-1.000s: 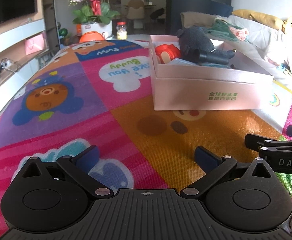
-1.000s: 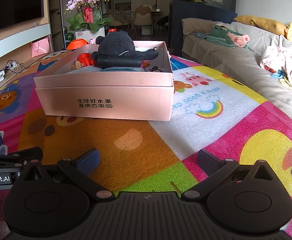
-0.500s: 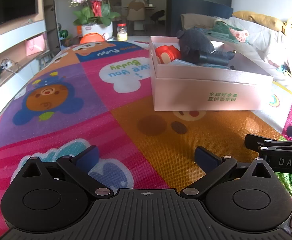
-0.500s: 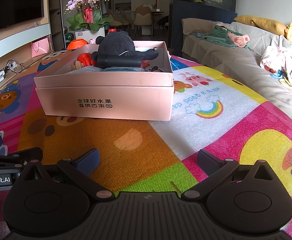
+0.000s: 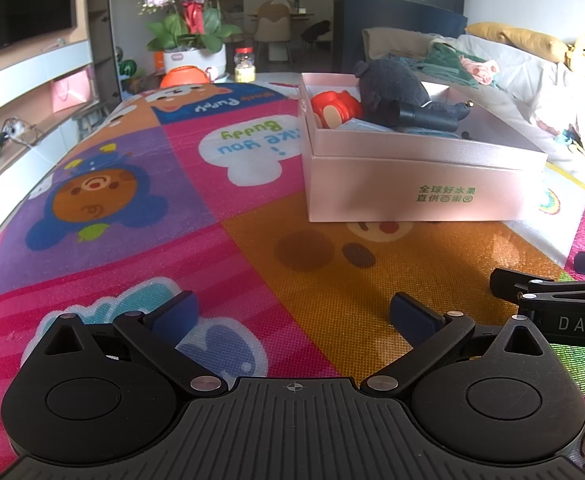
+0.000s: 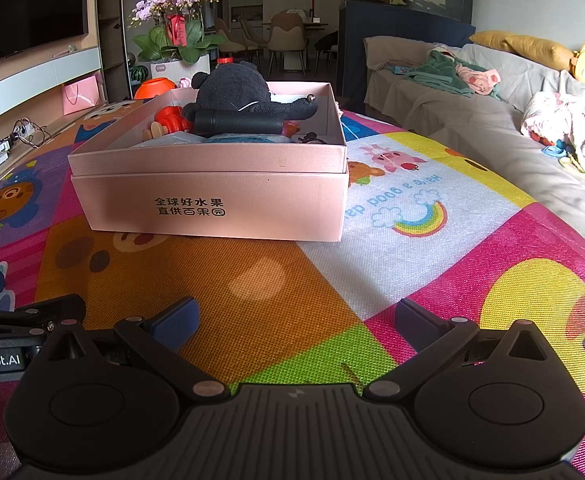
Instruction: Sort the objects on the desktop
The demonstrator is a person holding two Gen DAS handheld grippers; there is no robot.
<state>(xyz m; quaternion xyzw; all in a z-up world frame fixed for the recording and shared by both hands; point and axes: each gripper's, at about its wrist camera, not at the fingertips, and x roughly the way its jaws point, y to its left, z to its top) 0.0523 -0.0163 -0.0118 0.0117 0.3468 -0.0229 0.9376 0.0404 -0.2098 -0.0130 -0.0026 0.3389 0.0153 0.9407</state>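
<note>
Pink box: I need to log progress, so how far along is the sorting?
Looks nearly done: the pink box holds the dark plush toy, a black cylinder and a red toy. Left gripper and right gripper are open, empty. No loose items on the visible play mat.

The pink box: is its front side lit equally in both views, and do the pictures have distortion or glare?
Left wrist view: the pink box front carries a soft dark shadow on its left part; the mat edge curves from fisheye distortion. Right wrist view: the box front is evenly lit; a pale round glare spot lies on the orange mat before it, and the sofa edge bends.
</note>
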